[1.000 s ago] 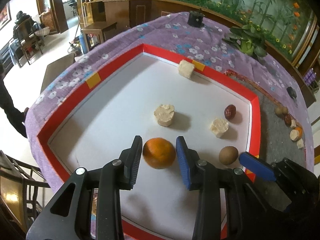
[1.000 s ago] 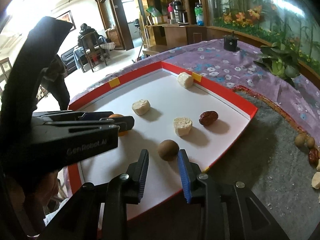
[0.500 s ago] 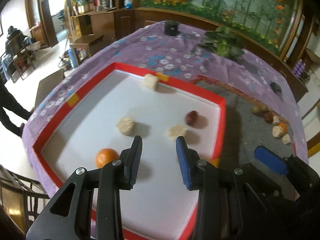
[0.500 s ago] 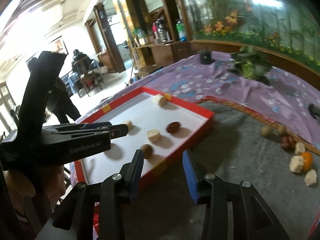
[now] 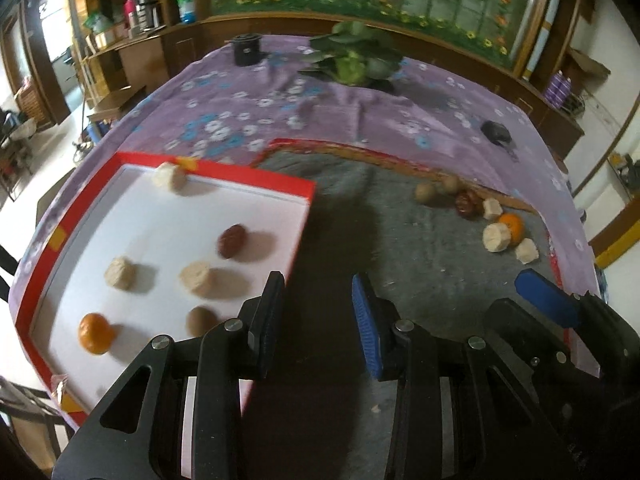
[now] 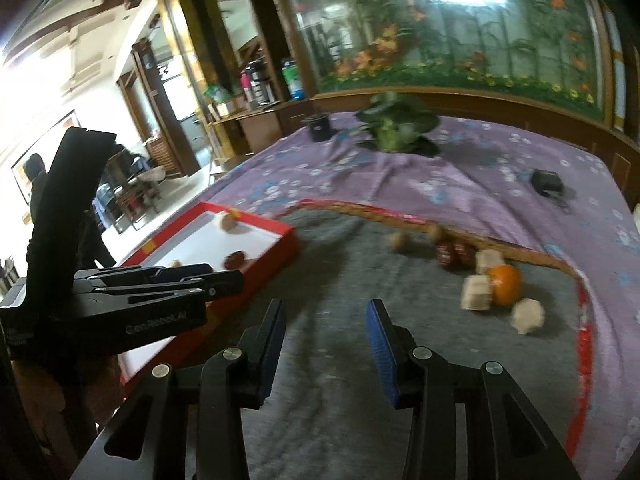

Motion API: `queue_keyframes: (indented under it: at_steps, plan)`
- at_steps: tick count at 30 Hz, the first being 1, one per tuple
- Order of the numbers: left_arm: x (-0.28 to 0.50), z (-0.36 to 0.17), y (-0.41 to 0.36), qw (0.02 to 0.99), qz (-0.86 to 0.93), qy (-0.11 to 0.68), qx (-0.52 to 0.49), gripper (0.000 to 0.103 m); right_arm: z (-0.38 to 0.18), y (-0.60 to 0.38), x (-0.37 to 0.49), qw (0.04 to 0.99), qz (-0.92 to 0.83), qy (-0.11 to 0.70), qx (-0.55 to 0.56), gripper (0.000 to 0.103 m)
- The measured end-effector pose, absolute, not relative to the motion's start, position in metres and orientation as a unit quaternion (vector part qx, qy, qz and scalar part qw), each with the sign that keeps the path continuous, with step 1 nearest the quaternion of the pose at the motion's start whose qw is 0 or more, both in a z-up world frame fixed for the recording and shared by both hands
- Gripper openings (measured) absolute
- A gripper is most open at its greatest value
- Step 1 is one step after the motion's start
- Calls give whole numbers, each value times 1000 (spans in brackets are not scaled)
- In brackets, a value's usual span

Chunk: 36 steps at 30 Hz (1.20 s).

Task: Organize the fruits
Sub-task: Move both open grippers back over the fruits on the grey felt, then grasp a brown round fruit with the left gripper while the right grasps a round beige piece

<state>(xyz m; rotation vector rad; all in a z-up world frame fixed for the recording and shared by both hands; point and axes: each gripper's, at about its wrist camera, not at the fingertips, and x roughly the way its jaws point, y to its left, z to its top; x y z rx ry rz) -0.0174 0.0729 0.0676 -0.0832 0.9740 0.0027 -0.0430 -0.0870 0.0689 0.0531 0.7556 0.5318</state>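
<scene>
Blue pads line both tools, and neither has anything between them. The left tool (image 5: pixel 318 312) hangs released over the grey mat (image 5: pixel 400 248), just past the tray's near corner. The right tool (image 6: pixel 326 344) is also empty, its jaws opening over the same mat, aimed toward the loose pile.

Six pieces already lie in the red-rimmed tray (image 5: pixel 248 172), all apart from each other: an orange (image 5: pixel 95 333), a brown round fruit (image 5: pixel 202 320), a dark red date (image 5: pixel 231 236) and three pale chunks (image 5: pixel 196 278). They look dry and firm, the chunks rough and blunt-edged, the orange smooth and round.

The pile (image 6: pixel 488 280) waits at the mat's far right edge, by the raised border. There another orange (image 6: pixel 505 284) touches a pale chunk on its left, with a second chunk behind it and a third just beside it in front. Two dark dates sit packed together further back, and two brownish balls lie nearby.

Crowding looks like the main risk. Jaws closing on the orange could catch a neighbouring chunk, or nudge it aside. Round fruit may roll off the pads if gripped off centre. The two tools are close together, so reaching for the same spot could make them collide. Motion blur leaves the pile's smaller pieces hard to tell apart.
</scene>
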Motion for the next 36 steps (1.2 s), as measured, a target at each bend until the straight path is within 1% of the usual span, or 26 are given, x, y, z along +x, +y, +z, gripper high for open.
queue_keyframes:
  at_steps: [1, 8, 14, 23, 29, 36]
  plan:
    - [-14, 68, 69, 882, -2, 470, -39, 35, 68, -95, -41, 897, 248, 366, 29, 44]
    - [17, 67, 36, 873, -41, 486, -23, 34, 62, -138, -36, 905, 211, 367, 43, 45]
    - [55, 53, 9, 854, -59, 516, -15, 34, 53, -169, -30, 905, 194, 373, 64, 45]
    - [106, 39, -4, 838, -50, 541, -54, 34, 45, -181, -24, 901, 194, 381, 70, 46]
    - [119, 29, -5, 830, -46, 550, -78, 34, 37, -178, -19, 895, 202, 392, 66, 46]
    - [125, 22, -6, 828, -48, 553, -83, 34, 33, -173, -14, 892, 207, 397, 57, 46]
